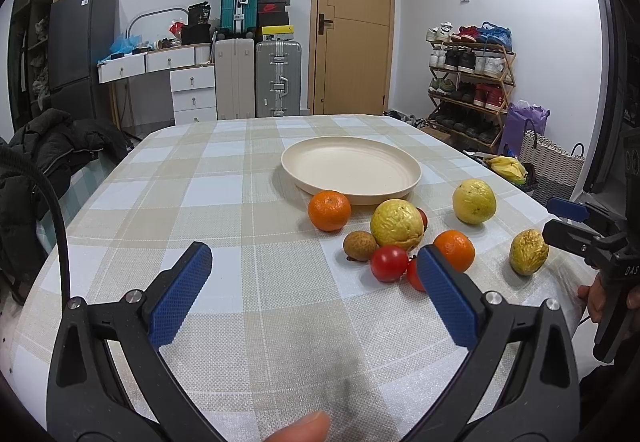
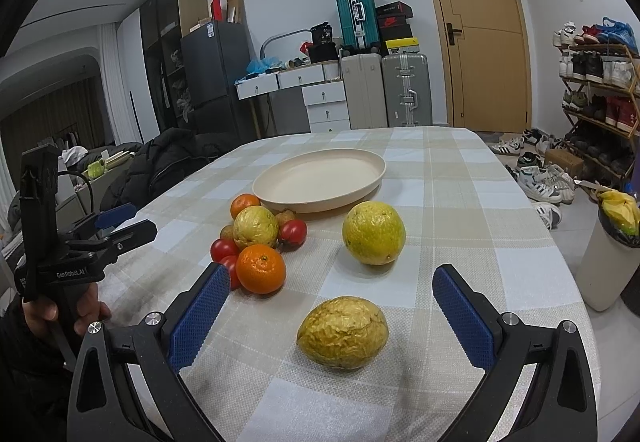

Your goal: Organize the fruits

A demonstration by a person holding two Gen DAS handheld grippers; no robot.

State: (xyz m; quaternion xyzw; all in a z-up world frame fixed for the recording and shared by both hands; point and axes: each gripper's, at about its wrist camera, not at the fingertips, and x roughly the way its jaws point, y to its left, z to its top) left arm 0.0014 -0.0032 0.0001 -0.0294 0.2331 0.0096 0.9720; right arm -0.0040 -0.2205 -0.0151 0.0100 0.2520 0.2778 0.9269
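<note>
The right gripper (image 2: 330, 306) is spread wide with nothing between its blue pads (image 2: 200, 316), and the wrinkled yellow passion fruit (image 2: 343, 332) lies on the checked tablecloth (image 2: 460, 210) just inside the gap between the jaws, nearer the right-hand pad than centred. The left gripper (image 1: 314, 280) is likewise released and empty; ahead of its right jaw sits the cluster: a near mandarin (image 1: 454, 250), cherry tomatoes (image 1: 389, 263), a brown lychee (image 1: 359, 245) and a large wrinkled yellow fruit (image 1: 396, 225). The cream plate (image 1: 304, 178) lies beyond both sets of jaws, and no fruit is in it yet.

The step in hand looks like taking the wrinkled passion fruit with the right gripper. To do it well, I would shift the jaws slightly right so the fruit sits midway, ease forward until the pads flank its widest part, and close gently, since the crinkled skin suggests a soft, yielding shell. Then lift clear over the smoother yellow fruit (image 2: 374, 233) that stands between the jaws and the plate.

The right wrist view shows the fruit's place between the pads, plus a tomato (image 2: 294, 231) tucked behind the cluster. The left wrist view shows instead the far mandarin (image 1: 329, 210) touching or nearly touching the plate rim, and a fingertip (image 1: 304, 428) at the bottom edge
</note>
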